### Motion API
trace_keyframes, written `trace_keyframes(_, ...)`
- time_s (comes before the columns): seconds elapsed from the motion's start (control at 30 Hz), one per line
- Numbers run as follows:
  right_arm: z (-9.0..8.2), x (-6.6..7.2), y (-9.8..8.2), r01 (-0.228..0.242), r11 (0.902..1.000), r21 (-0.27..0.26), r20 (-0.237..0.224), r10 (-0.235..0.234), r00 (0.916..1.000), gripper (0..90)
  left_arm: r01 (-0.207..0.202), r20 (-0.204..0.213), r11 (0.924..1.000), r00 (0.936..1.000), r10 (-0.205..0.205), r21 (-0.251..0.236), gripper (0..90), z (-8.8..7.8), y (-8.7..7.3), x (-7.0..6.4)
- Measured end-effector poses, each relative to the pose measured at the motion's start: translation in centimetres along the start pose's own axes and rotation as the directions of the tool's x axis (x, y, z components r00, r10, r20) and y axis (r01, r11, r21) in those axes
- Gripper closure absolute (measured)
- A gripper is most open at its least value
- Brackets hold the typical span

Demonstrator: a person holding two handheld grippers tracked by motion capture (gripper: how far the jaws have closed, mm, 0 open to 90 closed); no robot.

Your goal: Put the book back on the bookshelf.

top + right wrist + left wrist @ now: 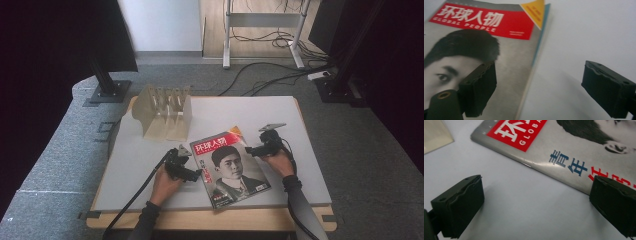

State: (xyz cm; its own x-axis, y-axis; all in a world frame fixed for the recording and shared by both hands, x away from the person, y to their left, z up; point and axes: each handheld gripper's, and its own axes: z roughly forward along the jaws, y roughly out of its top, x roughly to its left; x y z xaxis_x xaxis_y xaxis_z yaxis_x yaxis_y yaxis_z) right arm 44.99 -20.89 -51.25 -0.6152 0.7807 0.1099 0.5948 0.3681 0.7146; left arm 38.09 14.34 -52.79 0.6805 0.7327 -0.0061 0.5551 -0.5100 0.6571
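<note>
Two grippers flank the magazine (230, 168), which lies flat and slightly skewed on the white table (280, 112), toward my edge of it. My left gripper (194, 175) sits at the magazine's spine side, jaws spread wide and holding nothing; in the left gripper view one jaw rests over bare table beside the magazine and the other overlaps the cover's lower edge. My right gripper (251, 150) stands at the magazine's opposite long edge, also wide open and empty; in the right gripper view one jaw hangs over the cover and the other over bare table, so the open page edge runs between them.

What I judge could go wrong starts with that page edge. If I close the right jaws low on it, I may catch just the cover or a few sheets, and the magazine would fan open or tear as I lift. The cover looks glossy, so a shallow pinch could slide off. If I push from the spine side, the whole magazine may skate across the smooth table instead of rising into the jaws. A blue edge shows under the magazine's far corner in the right gripper view; whether that is a second item beneath I cannot tell.

Beyond the magazine's far left corner stands a pale slotted rack (165, 111), well apart. Nothing lies between the two, though the rack's dividers look narrow for a limp magazine.
</note>
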Motion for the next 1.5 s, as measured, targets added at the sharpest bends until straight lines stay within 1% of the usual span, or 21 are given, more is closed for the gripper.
trace_keyframes(0.1, 0.2, 0.4, 0.3, 0.002, 1.0, 0.003, -0.021, -0.001, 0.9998, 12.8, 0.008, 0.003, 1.0, 1.0, -0.008, 0.001, 0.0, 0.1, 0.0, 0.1)
trace_keyframes(0.13, 0.7, 0.7, 0.5, 0.011, 0.9999, 0.005, -0.031, -0.011, 0.9995, 13.4, 0.004, 0.0, 1.0, 1.0, -0.004, 0.001, 0.0, 0.1, 0.0, 0.0)
trace_keyframes(0.23, 1.1, 0.8, 0.7, 0.011, 0.9998, 0.014, -0.041, -0.011, 0.9991, 14.2, 0.004, -0.001, 1.0, 1.0, -0.004, 0.001, 0.0, 0.1, 0.0, 0.0)
trace_keyframes(0.3, 1.9, 0.9, 0.9, -0.01, 0.9998, 0.018, -0.059, 0.011, 0.9982, 16.6, 0.003, -0.002, 1.0, 1.0, -0.003, 0.001, 0.0, 0.1, 0.0, 0.0)
trace_keyframes(0.37, 2.1, 0.9, 1.0, -0.011, 0.9998, 0.016, -0.061, 0.012, 0.9981, 17.3, 0.002, -0.002, 1.0, 1.0, -0.002, 0.0, 0.0, 0.1, 0.0, 0.0)
trace_keyframes(0.47, 3.0, 0.9, 1.4, -0.024, 0.9995, 0.019, -0.083, 0.025, 0.9962, 21.9, 0.002, -0.003, 1.0, 1.0, -0.002, 0.0, 0.0, 0.1, 0.0, 0.0)
trace_keyframes(0.53, 3.4, 1.0, 1.5, -0.026, 0.9995, 0.016, -0.09, 0.028, 0.9955, 22.5, 0.002, -0.003, 1.0, 1.0, -0.002, -0.001, 0.0, 0.1, 0.0, 0.0)
trace_keyframes(0.6, 3.5, 1.1, 1.6, -0.032, 0.9994, 0.014, -0.089, 0.033, 0.9954, 26.2, 0.001, -0.003, 1.0, 1.0, -0.001, 0.0, 0.0, 0.1, 0.0, 0.0)
trace_keyframes(0.63, 3.5, 1.1, 1.6, -0.032, 0.9994, 0.014, -0.089, 0.033, 0.9954, 26.2, 0.001, -0.003, 1.0, 1.0, -0.001, 0.0, 0.0, 0.1, 0.0, 0.0)
trace_keyframes(0.67, 3.3, 1.2, 1.7, -0.06, 0.998, 0.019, -0.109, 0.062, 0.9921, 29.8, 0.002, -0.003, 1.0, 1.0, -0.002, -0.001, 0.0, 0.1, 0.0, 0.0)
trace_keyframes(0.77, 3.0, 1.1, 1.5, -0.079, 0.9965, 0.029, -0.114, 0.082, 0.9901, 33.4, 0.002, -0.003, 1.0, 1.0, -0.002, 0.0, 0.0, 0.1, 0.0, 0.0)
trace_keyframes(0.8, 2.7, 0.9, 1.3, -0.097, 0.9949, 0.028, -0.128, 0.099, 0.9868, 35.1, 0.002, -0.002, 1.0, 1.0, -0.002, 0.0, 0.0, 0.1, 0.0, 0.0)
trace_keyframes(0.9, 2.0, 0.7, 0.7, -0.125, 0.9916, 0.03, -0.161, 0.129, 0.9786, 37.7, 0.004, -0.002, 1.0, 1.0, -0.004, 0.0, 0.0, 0.1, 0.0, 0.0)
trace_keyframes(0.93, 1.6, 0.7, 0.4, -0.137, 0.9902, 0.028, -0.183, 0.139, 0.9732, 39.9, 0.003, -0.001, 1.0, 1.0, -0.003, 0.0, 0.0, 0.1, 0.0, 0.0)
trace_keyframes(1.0, 1.0, 0.9, 0.1, -0.153, 0.988, 0.02, -0.251, 0.153, 0.9558, 43.6, 0.007, -0.001, 1.0, 1.0, -0.007, 0.0, 0.0, 0.1, 0.0, 0.0)
trace_keyframes(1.03, 0.7, 1.1, 0.2, -0.146, 0.9892, 0.012, -0.25, 0.144, 0.9575, 44.5, 0.007, -0.001, 1.0, 1.0, -0.007, 0.0, 0.0, 0.1, 0.0, 0.0)
trace_keyframes(1.1, 0.8, 1.6, 0.7, -0.112, 0.9934, 0.025, -0.219, 0.114, 0.969, 44.2, 0.006, -0.002, 1.0, 1.0, -0.006, -0.001, 0.0, 0.1, 0.0, 0.0)
trace_keyframes(1.17, 1.3, 2.0, 1.2, -0.069, 0.9961, 0.055, -0.18, 0.078, 0.9806, 44.6, 0.006, -0.002, 1.0, 1.0, -0.006, -0.001, 0.0, 0.1, 0.0, 0.0)
trace_keyframes(1.37, 3.5, 2.4, 2.5, -0.028, 0.9964, 0.08, -0.149, 0.04, 0.988, 47.8, 0.007, -0.001, 1.0, 1.0, -0.007, -0.001, 0.0, 0.1, 0.0, 0.0)
trace_keyframes(1.47, 3.9, 2.7, 3.0, -0.005, 0.9966, 0.083, -0.127, 0.016, 0.9918, 53.1, 0.007, -0.001, 1.0, 1.0, -0.007, -0.001, 0.0, 0.1, 0.0, 0.0)
trace_keyframes(1.5, 3.9, 2.7, 3.0, -0.005, 0.9966, 0.083, -0.127, 0.016, 0.9918, 53.1, 0.007, -0.001, 1.0, 1.0, -0.007, -0.001, 0.0, 0.1, 0.0, 0.0)
